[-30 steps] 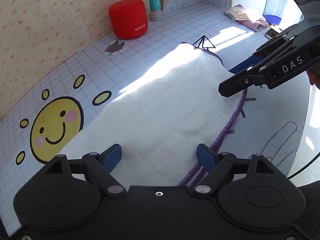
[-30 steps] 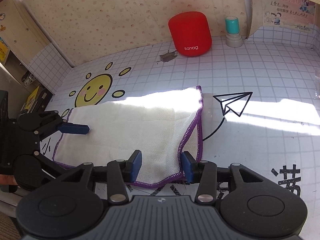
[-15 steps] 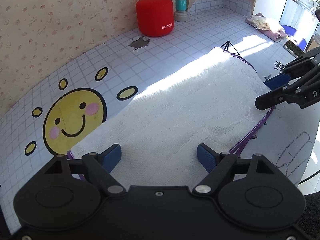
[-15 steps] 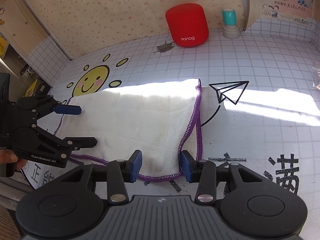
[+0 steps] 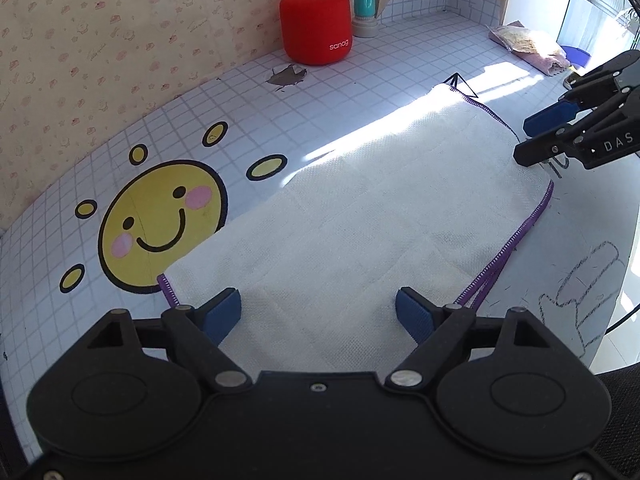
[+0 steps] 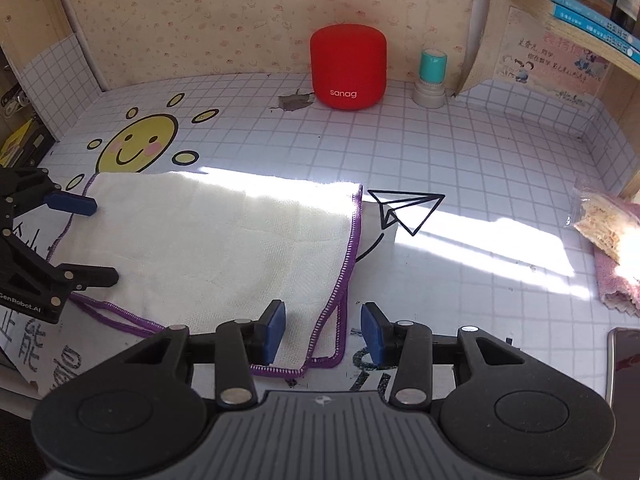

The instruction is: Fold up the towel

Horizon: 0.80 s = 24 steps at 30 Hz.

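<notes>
Pulled back from the towel [image 5: 360,216] since a second ago, both grippers, with more of the sun sticker [image 5: 160,220] uncovered. Left gripper [image 5: 318,312] spread wide over the near end of the cloth, nothing clamped. Right gripper [image 6: 322,332] likewise apart, straddling the purple-stitched corner nearest it. Lies flat, already doubled over, just beside the sun sticker and touching its rim, stretching away from it toward the paper-plane drawing [image 6: 404,210]. Probably light, limp and grippy; best pinched at the hemmed corners through both layers.
</notes>
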Tool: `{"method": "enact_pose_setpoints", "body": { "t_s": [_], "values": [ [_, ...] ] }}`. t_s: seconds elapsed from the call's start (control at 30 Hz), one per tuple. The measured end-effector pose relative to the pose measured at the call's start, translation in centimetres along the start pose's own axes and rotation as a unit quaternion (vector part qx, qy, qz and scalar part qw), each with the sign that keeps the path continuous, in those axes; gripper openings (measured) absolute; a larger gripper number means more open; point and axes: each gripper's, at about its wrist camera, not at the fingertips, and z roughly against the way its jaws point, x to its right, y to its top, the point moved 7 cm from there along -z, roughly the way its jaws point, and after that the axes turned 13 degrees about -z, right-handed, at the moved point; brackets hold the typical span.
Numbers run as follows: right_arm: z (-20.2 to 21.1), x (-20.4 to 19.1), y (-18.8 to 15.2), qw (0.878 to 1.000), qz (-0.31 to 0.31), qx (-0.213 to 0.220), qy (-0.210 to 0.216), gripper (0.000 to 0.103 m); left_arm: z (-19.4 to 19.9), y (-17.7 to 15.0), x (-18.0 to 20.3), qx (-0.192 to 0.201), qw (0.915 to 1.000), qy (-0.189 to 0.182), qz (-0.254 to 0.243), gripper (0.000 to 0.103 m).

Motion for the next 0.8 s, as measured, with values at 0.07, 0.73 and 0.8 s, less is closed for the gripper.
{"method": "enact_pose_setpoints", "body": {
  "t_s": [0.07, 0.73, 0.8],
  "values": [
    [-0.4, 0.1, 0.8, 1.0, -0.012, 0.0, 0.01, 0.041, 0.0, 0.1, 0.1, -0.001, 1.0, 0.001, 0.0, 0.086],
    [-3.4, -0.9, 4.8, 1.0, 0.02, 0.006, 0.01, 0.017, -0.1, 1.4, 2.0, 0.002, 0.9995, 0.002, -0.032, 0.086],
    [-3.2, -1.1, 4.9, 0.999, 0.03, 0.009, 0.007, 0.012, -0.2, 1.4, 2.0, 0.002, 0.9995, 0.002, -0.033, 0.086]
  ]
}}
